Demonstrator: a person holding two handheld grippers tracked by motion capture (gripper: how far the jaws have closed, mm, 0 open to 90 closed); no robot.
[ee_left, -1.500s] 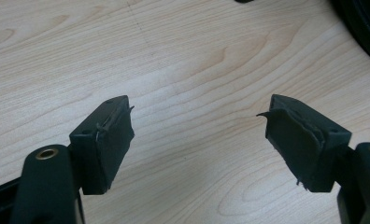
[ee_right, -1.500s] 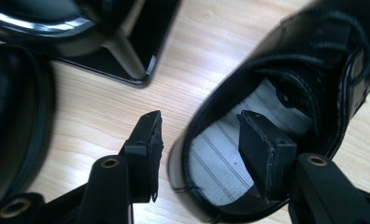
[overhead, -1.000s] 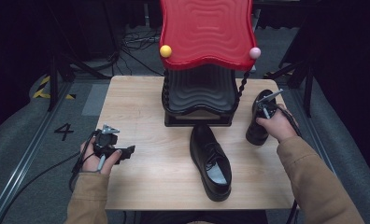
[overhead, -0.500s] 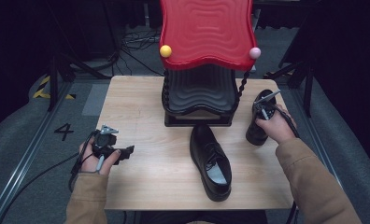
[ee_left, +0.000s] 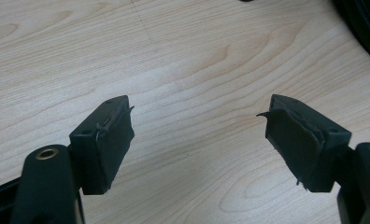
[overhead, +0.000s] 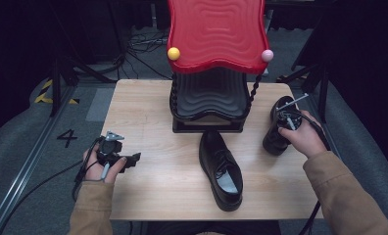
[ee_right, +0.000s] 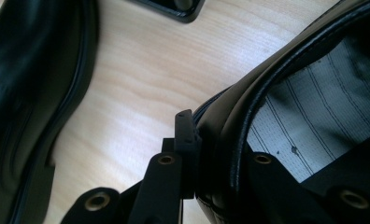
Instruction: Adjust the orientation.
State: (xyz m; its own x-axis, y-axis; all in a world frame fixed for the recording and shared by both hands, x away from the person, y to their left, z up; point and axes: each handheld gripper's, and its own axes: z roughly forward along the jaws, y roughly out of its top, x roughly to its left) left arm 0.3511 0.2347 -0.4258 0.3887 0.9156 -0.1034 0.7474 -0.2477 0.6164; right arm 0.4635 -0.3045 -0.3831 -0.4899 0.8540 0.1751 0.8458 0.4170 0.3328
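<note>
Right jaws [ee_right: 197, 154]: I clamp the shoe's collar [ee_right: 230, 121], having just tightened.
Left jaws [ee_left: 197, 144]: wide, empty, over the worktop [ee_left: 174, 56].
Technique: I lift straight, keeping my grip firm.

On the table [overhead: 143, 112], the rack [overhead: 209, 98] stands at the far centre. One shoe [overhead: 221, 169] lies directly before it, toe toward the near edge. A second shoe [overhead: 276, 137] sits right of the rack, near the table's right edge, with the right gripper [overhead: 285, 120] on its collar. The left gripper [overhead: 126, 161] rests at the near left, well apart from both shoes.
</note>
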